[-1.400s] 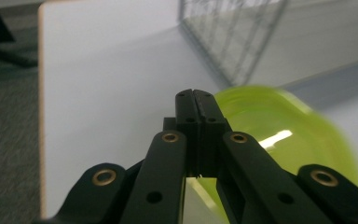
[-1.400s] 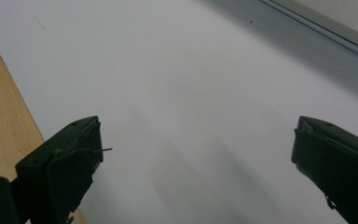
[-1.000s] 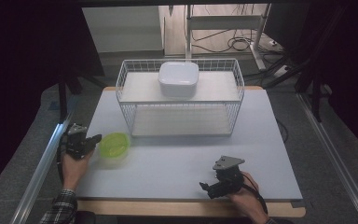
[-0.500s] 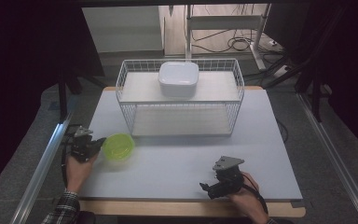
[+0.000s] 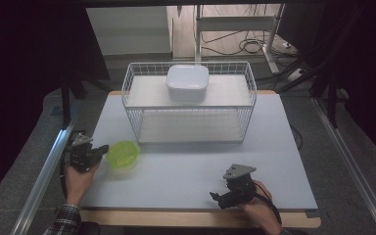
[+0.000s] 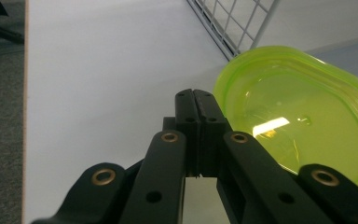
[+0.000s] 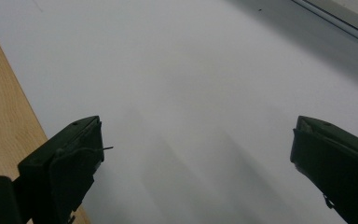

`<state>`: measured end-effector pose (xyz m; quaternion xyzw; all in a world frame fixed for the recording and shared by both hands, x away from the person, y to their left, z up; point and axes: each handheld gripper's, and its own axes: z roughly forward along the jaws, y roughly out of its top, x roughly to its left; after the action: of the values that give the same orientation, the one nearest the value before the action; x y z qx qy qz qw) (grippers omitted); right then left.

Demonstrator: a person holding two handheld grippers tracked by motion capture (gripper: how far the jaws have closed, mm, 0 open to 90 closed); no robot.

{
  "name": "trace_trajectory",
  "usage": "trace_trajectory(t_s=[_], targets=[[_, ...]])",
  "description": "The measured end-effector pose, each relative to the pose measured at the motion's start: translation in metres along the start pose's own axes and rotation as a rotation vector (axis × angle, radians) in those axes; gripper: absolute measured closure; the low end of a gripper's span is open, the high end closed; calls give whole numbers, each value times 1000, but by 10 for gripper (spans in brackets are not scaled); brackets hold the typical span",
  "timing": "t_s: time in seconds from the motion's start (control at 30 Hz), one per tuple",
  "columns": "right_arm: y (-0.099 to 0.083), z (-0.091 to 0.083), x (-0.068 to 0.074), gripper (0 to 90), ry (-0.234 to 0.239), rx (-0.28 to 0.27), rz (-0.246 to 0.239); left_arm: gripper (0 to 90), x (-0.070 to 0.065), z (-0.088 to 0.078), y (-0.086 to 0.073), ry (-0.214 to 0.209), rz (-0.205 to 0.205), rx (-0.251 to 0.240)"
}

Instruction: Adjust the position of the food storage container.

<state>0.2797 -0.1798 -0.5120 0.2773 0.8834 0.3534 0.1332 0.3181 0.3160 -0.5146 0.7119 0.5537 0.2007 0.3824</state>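
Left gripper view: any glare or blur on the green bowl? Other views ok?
Left gripper view: a bright glare patch sits inside the green bowl, and the near linkage is soft. Right gripper view: the table looks hazy, with faint shadow streaks. High view: dim, its surroundings nearly black.

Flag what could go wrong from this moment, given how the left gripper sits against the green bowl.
1. The left gripper is shut beside the green bowl, not on its rim, so a nudge may only push the bowl across the table.
2. The bowl lies close to the wire basket; a push could knock it against the mesh.
3. The right gripper is open near the table's front edge, too far to steady the bowl.
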Motion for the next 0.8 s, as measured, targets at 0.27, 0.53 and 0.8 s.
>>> trace_trajectory(t_s=[0.27, 0.53, 0.8], targets=[[0, 1, 0, 27, -1, 7, -3, 898, -13, 6, 1, -27, 9, 10], [0, 1, 0, 28, -1, 12, -4, 898, -41, 14, 4, -96, 19, 18], [-1, 2, 0, 28, 0, 16, -6, 886, -60, 18, 6, -161, 37, 34]])
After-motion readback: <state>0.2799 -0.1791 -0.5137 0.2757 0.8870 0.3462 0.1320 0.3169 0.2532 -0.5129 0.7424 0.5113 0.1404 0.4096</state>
